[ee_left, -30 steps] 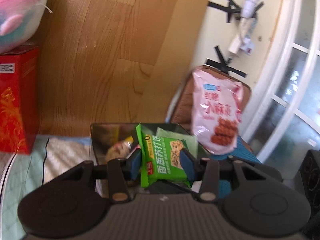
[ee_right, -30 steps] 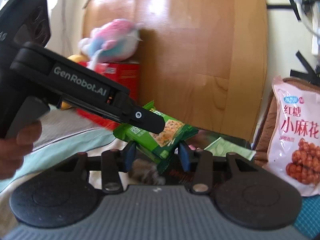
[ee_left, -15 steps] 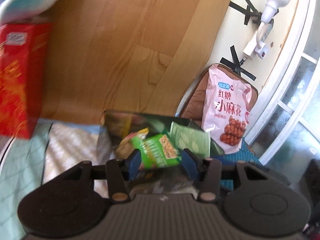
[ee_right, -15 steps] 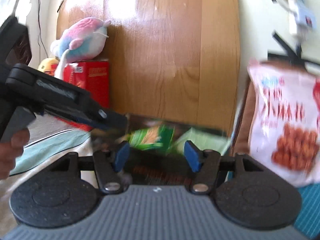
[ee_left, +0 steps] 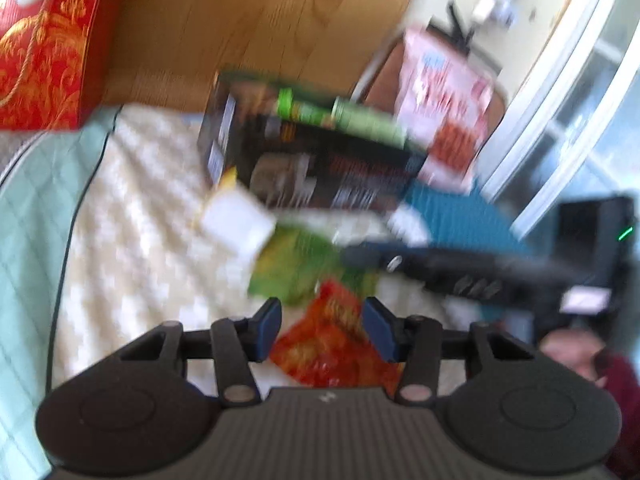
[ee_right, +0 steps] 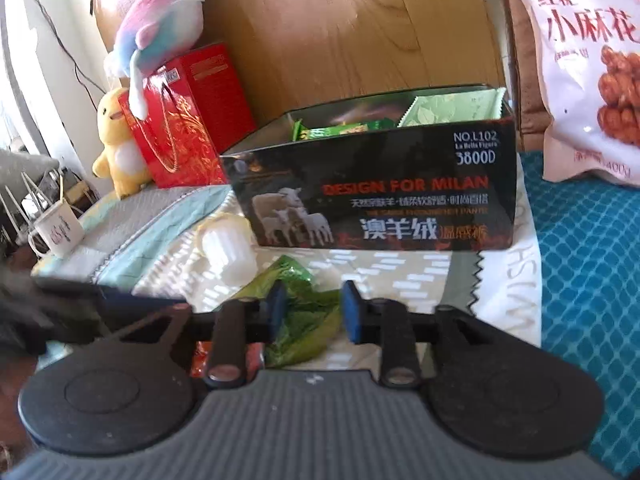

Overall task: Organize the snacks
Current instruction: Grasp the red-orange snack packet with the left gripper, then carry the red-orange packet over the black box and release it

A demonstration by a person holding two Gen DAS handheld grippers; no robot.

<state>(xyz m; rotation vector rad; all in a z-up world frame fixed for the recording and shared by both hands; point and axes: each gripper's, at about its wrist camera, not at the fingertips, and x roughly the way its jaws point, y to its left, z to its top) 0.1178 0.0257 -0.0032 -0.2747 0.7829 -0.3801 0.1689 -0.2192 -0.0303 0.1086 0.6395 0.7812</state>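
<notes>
On the bed's pale patterned cover, one black box stands open at the top, with two green packets showing over its rim: a bright green cracker packet and a paler green sachet. In front of the box three loose snacks lie on the cover: one crumpled green bag, one red-orange bag and one small white-and-yellow packet. A large pink bag of fried twists leans behind and beside the box, near a teal mat.

Beside the box stand a red gift bag, a yellow duck plush and a pink-blue plush atop the bag; one white mug sits near the bed's edge. A wooden headboard backs everything.

Right gripper has its fingers apart, the green bag lying between and just beyond the blue pads; whether they touch it cannot be told. Left gripper likewise has its fingers spread, with the red-orange bag between them, apparently unclamped. That view is badly blurred. The right gripper's dark arm crosses the left wrist view over the green bag.
</notes>
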